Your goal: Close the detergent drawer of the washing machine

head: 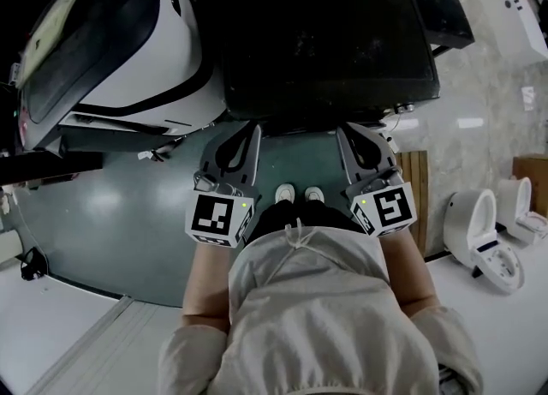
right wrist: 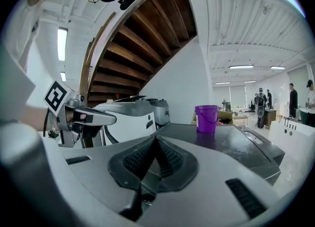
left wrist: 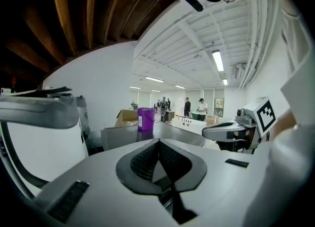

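Grippers both pinched shut and empty: left gripper [head: 253,130], right gripper [head: 344,130].
They sit side by side at the near edge of the dark-topped washing machine [head: 325,50] — a purple bucket [right wrist: 206,117] stands on its far side; its detergent drawer cannot be made out.

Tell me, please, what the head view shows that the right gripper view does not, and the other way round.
Only the head view shows the person's white shoes on the green floor, the wooden slat mat, and the right gripper from above with its marker cube.

Only the right gripper view shows the underside of the wooden stairs, the ceiling lights, distant people, and its own jaws together with nothing between them.

Both show the purple bucket, the dark machine top, the white machine beside it and the left gripper.
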Tool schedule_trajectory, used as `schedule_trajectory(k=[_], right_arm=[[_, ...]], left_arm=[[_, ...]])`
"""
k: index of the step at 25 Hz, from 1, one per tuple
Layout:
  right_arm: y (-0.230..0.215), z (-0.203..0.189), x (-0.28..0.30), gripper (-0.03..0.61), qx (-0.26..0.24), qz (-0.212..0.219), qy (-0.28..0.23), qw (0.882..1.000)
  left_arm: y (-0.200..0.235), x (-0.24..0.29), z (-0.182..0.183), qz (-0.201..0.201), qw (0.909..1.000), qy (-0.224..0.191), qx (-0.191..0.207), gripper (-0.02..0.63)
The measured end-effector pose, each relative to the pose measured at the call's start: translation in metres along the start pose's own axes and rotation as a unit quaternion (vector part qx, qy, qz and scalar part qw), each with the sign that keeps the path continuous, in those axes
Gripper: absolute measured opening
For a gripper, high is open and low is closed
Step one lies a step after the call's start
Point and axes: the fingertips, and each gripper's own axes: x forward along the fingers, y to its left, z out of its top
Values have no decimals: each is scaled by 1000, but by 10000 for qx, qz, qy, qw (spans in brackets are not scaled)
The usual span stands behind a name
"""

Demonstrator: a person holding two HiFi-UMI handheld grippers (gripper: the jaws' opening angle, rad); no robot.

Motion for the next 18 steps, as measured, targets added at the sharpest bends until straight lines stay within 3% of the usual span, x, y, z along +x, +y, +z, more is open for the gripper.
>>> schedule_trajectory(k=[7,13,18], right_arm=[[-3,51,-22,6,-341,-40,-332,9989],[-7,77,-36,5,-454,-45,-458,9979],[-6,85,-41,5,-577,39,-520,9970]], left_arm=[[-14,-28,64,-1,9987,-439,275,18],[-16,-43,87,148,9973,-596,396,18],[-17,-50,102,241,9956,-866,268,19]])
